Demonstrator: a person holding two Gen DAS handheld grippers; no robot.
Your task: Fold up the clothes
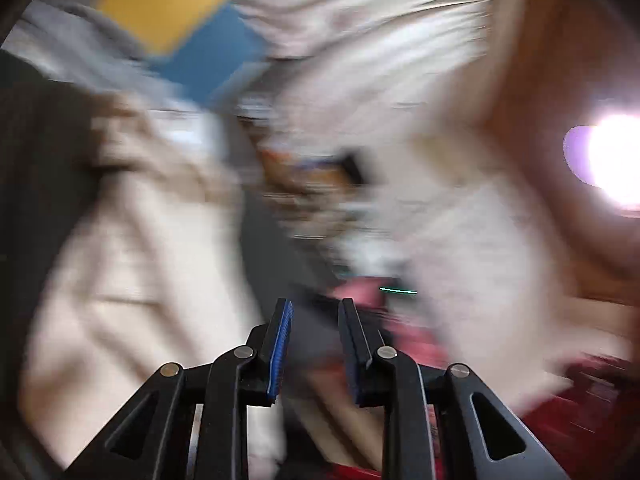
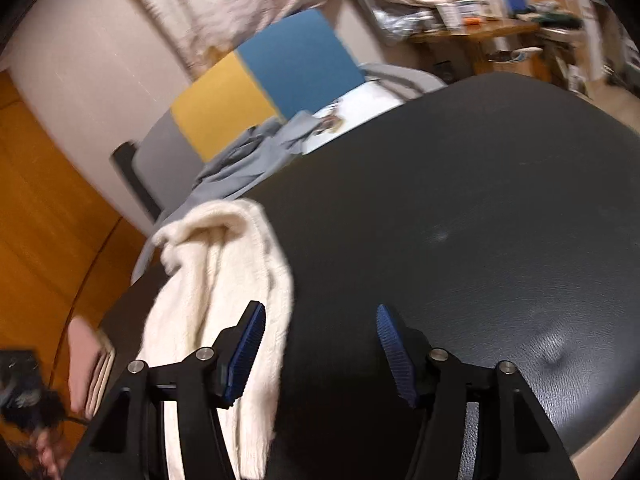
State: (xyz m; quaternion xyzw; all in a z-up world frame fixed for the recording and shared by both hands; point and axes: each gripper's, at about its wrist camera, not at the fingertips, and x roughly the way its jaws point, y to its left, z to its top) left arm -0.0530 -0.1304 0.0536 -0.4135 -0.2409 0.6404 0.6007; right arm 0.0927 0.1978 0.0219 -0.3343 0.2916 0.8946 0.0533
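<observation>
A cream knitted garment lies bunched on the left part of the black table, partly hanging off its near left edge. My right gripper is open and empty above the table, its left finger over the garment's right edge. In the left wrist view everything is smeared by motion: pale cream cloth shows on the left, and whitish cloth on the right. My left gripper is partly open with nothing between its blue pads.
A grey garment lies crumpled at the table's far left edge, by yellow and blue panels. A cluttered wooden desk stands far right. Wooden floor lies to the left. A bright lamp glares in the left wrist view.
</observation>
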